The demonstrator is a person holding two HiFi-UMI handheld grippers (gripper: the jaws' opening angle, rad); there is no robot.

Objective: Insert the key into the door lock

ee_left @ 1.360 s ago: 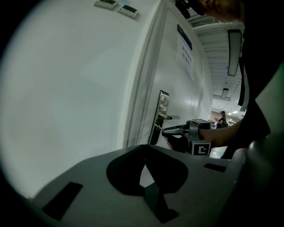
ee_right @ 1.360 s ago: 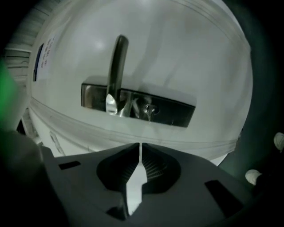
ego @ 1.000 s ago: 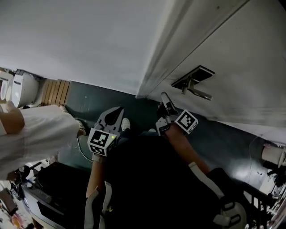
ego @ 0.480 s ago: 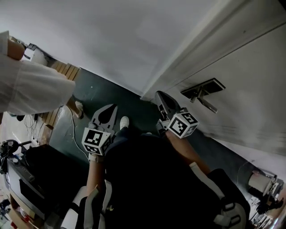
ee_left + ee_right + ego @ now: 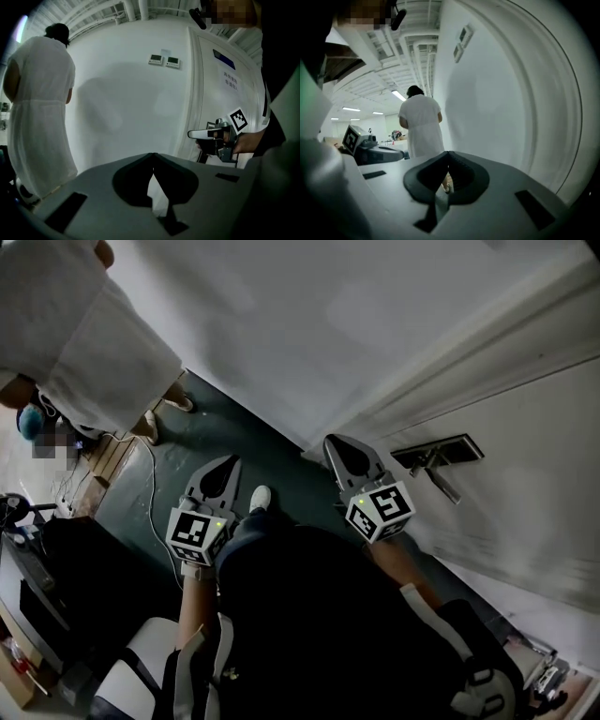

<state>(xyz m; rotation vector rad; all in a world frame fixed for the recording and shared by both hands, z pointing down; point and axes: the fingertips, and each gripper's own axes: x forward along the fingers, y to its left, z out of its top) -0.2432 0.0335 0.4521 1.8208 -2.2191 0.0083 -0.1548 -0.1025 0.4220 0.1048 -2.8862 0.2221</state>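
The white door (image 5: 534, 427) stands at the right of the head view, its metal lever handle (image 5: 442, 474) on a dark lock plate (image 5: 441, 448). No key shows in any view. My right gripper (image 5: 330, 440) is shut and empty, its tips short of the door frame, left of the handle. My left gripper (image 5: 228, 459) hangs over the dark floor, also shut on nothing. In the left gripper view the shut jaws (image 5: 152, 154) face the white wall, with the right gripper (image 5: 191, 134) in front of the door (image 5: 225, 89). The right gripper view shows shut jaws (image 5: 449, 153).
A person in a white dress (image 5: 84, 334) stands at the upper left beside the wall (image 5: 309, 324), seen too as a person (image 5: 40, 108) in the left gripper view. Dark equipment (image 5: 56, 568) and a floor cable (image 5: 150, 486) lie left. Two wall panels (image 5: 164, 60) hang high.
The head view has swung, so the door handle sits further right and lower. The person in white has shifted toward the upper left. Both grippers stay shut and hold nearly the same places.
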